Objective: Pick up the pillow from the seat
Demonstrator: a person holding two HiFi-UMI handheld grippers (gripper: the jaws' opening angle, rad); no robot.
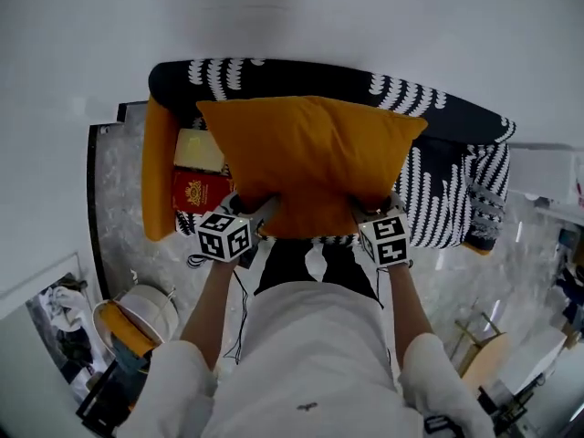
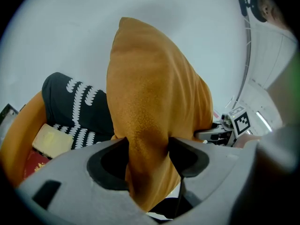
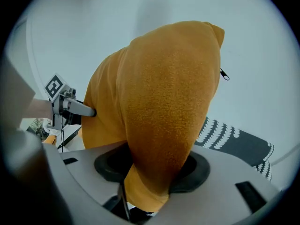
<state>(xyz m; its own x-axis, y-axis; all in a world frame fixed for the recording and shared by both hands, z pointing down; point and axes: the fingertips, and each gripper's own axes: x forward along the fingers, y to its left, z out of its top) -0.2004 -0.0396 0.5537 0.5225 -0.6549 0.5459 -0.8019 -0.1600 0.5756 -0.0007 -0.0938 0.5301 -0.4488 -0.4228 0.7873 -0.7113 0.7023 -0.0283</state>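
Pillow, orange, was held up in front of the black, white-patterned armchair, pinched along its near lower edge at two spots. From the head view its body was seen covering most of the seat and backrest. Whether its far edge touched the chair could not be told.

Left gripper: jaws clenched on a bunched fold of the pillow fabric, which was squeezed narrow between the pads, with a little fabric hanging below them.

Right gripper: same state, with the jaws clamped on a thick fold at the pillow's right lower corner and the fabric pressed on both sides.

In both gripper views the pillow was seen standing tall against the pale wall, its top above the backrest. A small zipper pull was seen at its right edge.

On the seat's left part, beside the orange side panel, a red book and a pale yellow book were seen lying just left of the pillow.
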